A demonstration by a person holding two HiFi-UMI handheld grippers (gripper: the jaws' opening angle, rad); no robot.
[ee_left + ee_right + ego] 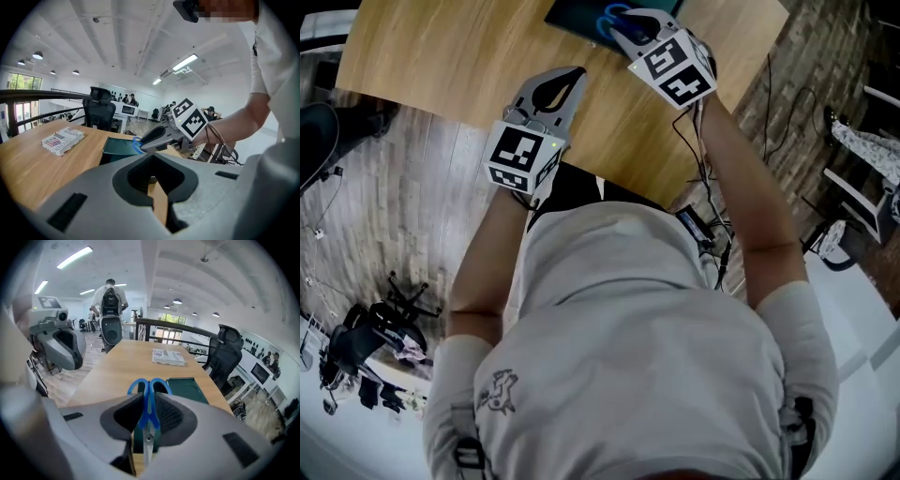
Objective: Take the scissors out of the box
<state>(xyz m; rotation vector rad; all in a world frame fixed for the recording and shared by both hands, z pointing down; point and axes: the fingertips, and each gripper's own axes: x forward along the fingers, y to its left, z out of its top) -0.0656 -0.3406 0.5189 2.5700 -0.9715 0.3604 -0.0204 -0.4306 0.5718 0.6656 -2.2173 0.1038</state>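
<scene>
1. Right gripper point(149, 397): jaws clamped on the blue-handled scissors point(149, 408). The pads pinch just below the finger loops, and the jaws stand only as far apart as the scissors are thick.
2. Scissors orientation: the blue loops stick out past the jaw tips. The blades are closed and run back through the hollow between the jaws.
3. Scissors position: up in the air in the right gripper, not lying in the box point(190, 389). In the left gripper view the loops sit over the box's near-right corner. Can't tell from any view whether the blade tips are fully clear of the rim.
4. Box: dark green, open, flat on the wooden table point(441, 56) near its far edge.
5. Left gripper point(578, 72): jaw tips together with nothing between them. Only bare table shows through the hollow.
6. Left gripper position: over the table's near edge, well apart from the box and pointing towards it. It is to the left of the right gripper in the head view.
7. Other items: a stack of printed booklets point(168, 357) lies on the table beyond the box, and a black office chair point(225, 348) stands at the table's side.
</scene>
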